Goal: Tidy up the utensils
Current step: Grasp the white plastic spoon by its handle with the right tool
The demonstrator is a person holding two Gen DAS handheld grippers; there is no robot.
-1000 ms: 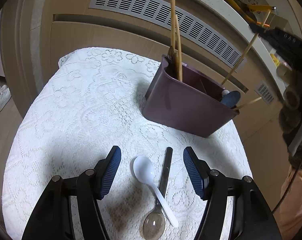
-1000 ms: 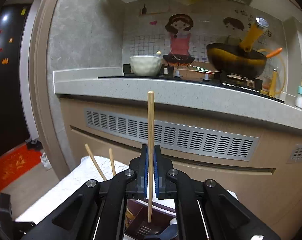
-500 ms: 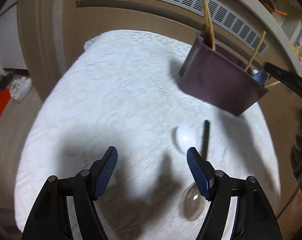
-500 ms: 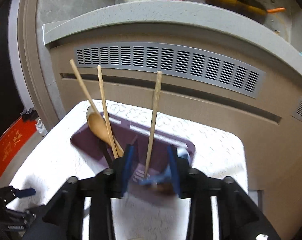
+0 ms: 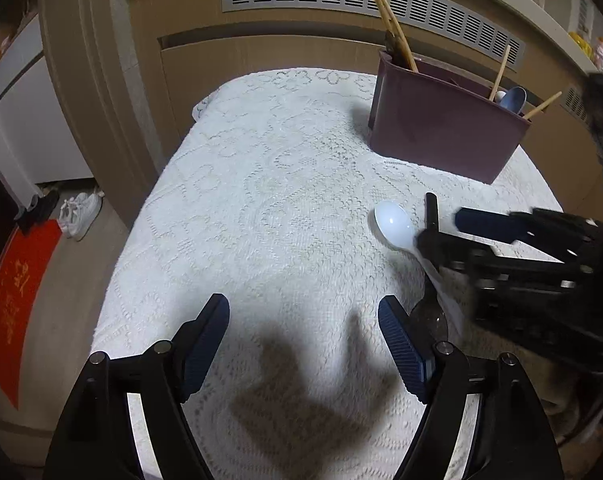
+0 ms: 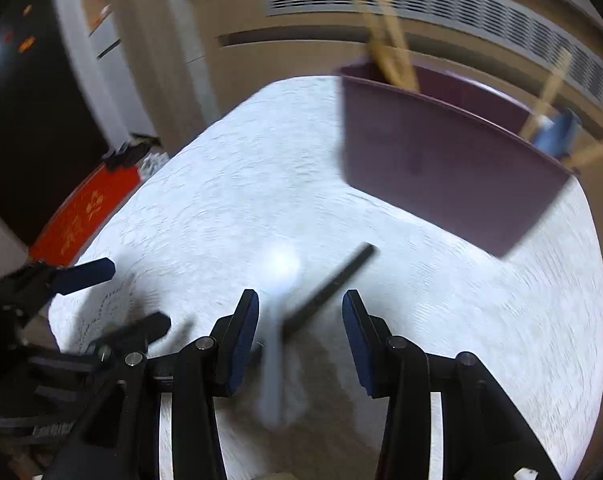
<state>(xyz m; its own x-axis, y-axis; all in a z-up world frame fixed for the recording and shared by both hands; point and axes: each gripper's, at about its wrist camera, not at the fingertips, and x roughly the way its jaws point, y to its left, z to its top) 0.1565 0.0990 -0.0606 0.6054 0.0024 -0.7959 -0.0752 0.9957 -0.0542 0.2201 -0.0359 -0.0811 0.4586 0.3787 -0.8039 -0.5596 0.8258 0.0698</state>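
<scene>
Left wrist view: we see our left gripper [image 5: 303,340] hovering low over the lace-covered worktop [image 5: 261,200], jaws released and empty. Right wrist view: our right gripper [image 6: 299,332] tilts down, jaws parted astride the white spoon [image 6: 275,280] beside the dark-handled spoon [image 6: 329,280].

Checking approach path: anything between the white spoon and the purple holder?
Left wrist view: only bare lace tablecloth between white spoon and purple holder.

Two spoons [image 5: 393,222] on table; one caddy [image 5: 441,136].
</scene>
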